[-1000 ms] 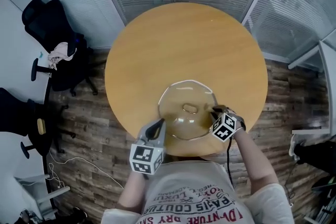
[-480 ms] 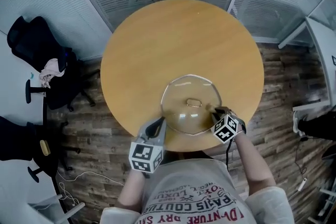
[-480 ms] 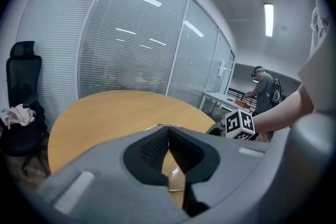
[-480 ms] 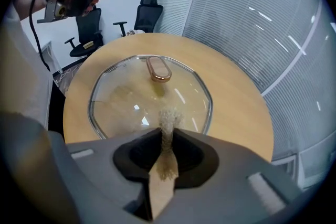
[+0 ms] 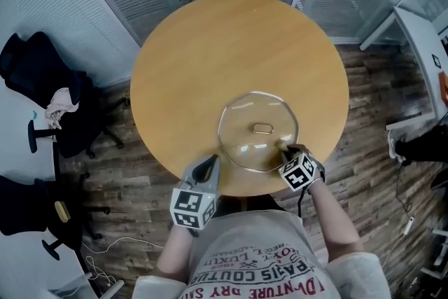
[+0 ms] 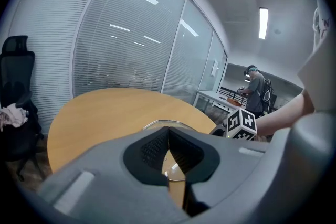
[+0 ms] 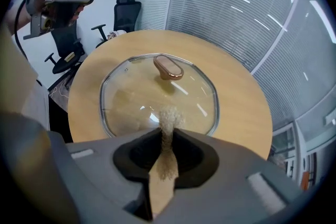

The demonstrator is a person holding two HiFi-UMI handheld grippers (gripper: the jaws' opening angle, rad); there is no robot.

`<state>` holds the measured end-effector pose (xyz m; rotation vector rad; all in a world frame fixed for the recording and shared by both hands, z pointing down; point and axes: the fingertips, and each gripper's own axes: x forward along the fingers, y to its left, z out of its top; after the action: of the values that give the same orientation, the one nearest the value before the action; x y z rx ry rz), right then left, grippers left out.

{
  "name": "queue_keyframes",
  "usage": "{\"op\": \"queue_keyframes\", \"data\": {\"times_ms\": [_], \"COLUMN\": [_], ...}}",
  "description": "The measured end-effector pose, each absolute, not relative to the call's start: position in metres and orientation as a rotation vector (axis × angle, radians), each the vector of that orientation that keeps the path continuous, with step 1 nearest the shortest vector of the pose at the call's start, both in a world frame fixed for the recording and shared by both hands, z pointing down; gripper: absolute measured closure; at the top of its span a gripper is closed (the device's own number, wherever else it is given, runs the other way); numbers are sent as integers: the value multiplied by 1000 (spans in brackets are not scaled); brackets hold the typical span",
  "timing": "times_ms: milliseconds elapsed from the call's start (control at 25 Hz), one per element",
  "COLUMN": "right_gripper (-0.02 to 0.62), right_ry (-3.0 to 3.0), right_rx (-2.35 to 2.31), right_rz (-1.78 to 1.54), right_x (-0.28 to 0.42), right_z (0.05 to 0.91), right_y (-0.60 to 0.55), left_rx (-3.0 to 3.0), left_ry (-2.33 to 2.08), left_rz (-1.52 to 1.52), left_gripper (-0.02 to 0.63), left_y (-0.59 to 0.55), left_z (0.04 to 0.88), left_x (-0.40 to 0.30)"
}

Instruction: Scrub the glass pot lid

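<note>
Glass lid (image 5: 246, 140) flat on round table (image 5: 210, 52) near the person's edge, knob (image 5: 263, 127) up, right gripper (image 5: 285, 148) clamped on a tan fibrous scrubber (image 7: 168, 122) whose tip touches the glass, left gripper (image 5: 208, 166) closed and empty just beside the rim

Glass pot lid (image 5: 258, 143): one
Round table (image 5: 210, 59): one
Grippers (image 5: 210, 164) (image 5: 285, 148): two
Scrub pad (image 7: 168, 122): one
Office chairs (image 5: 38, 84) (image 5: 24, 210): two
</note>
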<state>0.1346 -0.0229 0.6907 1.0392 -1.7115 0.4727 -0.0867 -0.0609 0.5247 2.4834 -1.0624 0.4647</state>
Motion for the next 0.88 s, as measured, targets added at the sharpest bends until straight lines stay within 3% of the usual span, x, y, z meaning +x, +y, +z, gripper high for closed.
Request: {"op": "queue_keyframes", "data": {"times_ms": [440,880], "right_gripper": [531,531], "right_ry": [-1705,-1749], "right_rx": [1138,1041], "right_rz": [663,636], "right_x": [87,34], "right_z": [689,691], "right_y": [2,16], "left_rx": [2520,2536], "left_ry": [-974,-926], "left_rz": [449,437], "left_gripper": [600,598], "left_y": [-58,-59], "left_z": [527,528], "left_x": [-104,-117]}}
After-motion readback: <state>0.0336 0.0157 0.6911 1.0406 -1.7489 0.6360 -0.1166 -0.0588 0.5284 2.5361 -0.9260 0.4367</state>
